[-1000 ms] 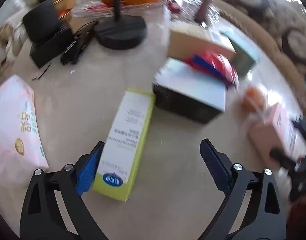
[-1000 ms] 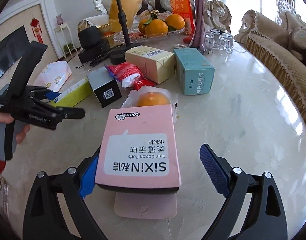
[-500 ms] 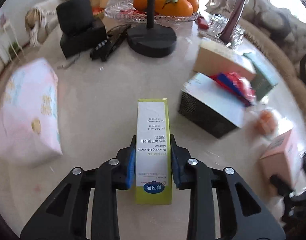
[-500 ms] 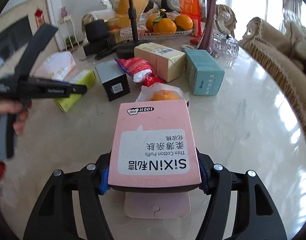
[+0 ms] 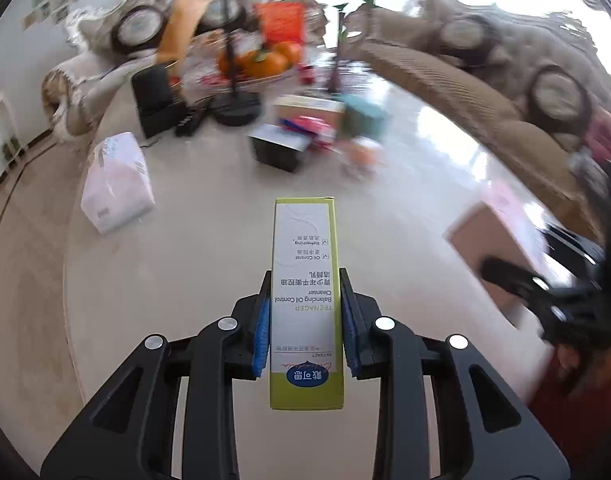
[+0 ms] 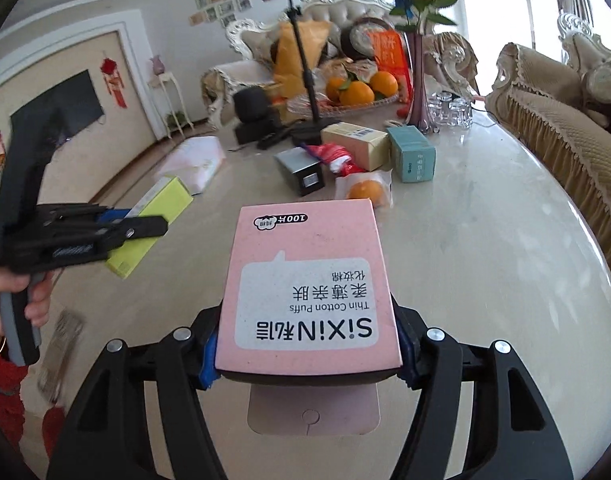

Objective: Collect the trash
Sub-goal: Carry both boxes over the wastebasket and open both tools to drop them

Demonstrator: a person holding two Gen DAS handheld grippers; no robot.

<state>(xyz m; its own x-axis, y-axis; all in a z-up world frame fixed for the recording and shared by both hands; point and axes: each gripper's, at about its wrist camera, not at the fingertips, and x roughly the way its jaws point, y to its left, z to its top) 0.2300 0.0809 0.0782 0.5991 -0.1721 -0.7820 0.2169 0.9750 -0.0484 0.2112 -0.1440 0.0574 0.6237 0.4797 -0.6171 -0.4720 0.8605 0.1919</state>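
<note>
Left gripper (image 5: 305,320): your blue pads are clamped on the two long sides of the green-and-white cleanser box (image 5: 305,300); the jaws stand nearly together with the box between them.
Cleanser box: you hold it above the pale marble table (image 5: 209,248), its long axis running straight away from your camera and its printed face up. In the right wrist view it (image 6: 153,220) shows at the left, in the left gripper (image 6: 117,232) held by your left hand (image 6: 9,300).
Right gripper (image 6: 305,356): your jaws are closed on the sides of the pink cotton-puff box (image 6: 305,288), gripping it near its nearer end.
Cotton-puff box: its label faces up, and a loose flap hangs below the near end. It is off the table in your grip. In the left wrist view it (image 5: 493,248) is a blurred pink shape at the right.
Left on the table: a black box (image 6: 303,170), a red wrapper (image 6: 333,156), a cream carton (image 6: 355,140), a teal carton (image 6: 413,154) and an orange in a clear wrapper (image 6: 363,192) sit close together beyond the pink box.
Further left: a pink-and-white tissue pack (image 5: 115,180) lies apart from that cluster.
Far end: a tray of oranges (image 6: 357,90) and a purple vase (image 6: 419,84) stand near the back edge.
</note>
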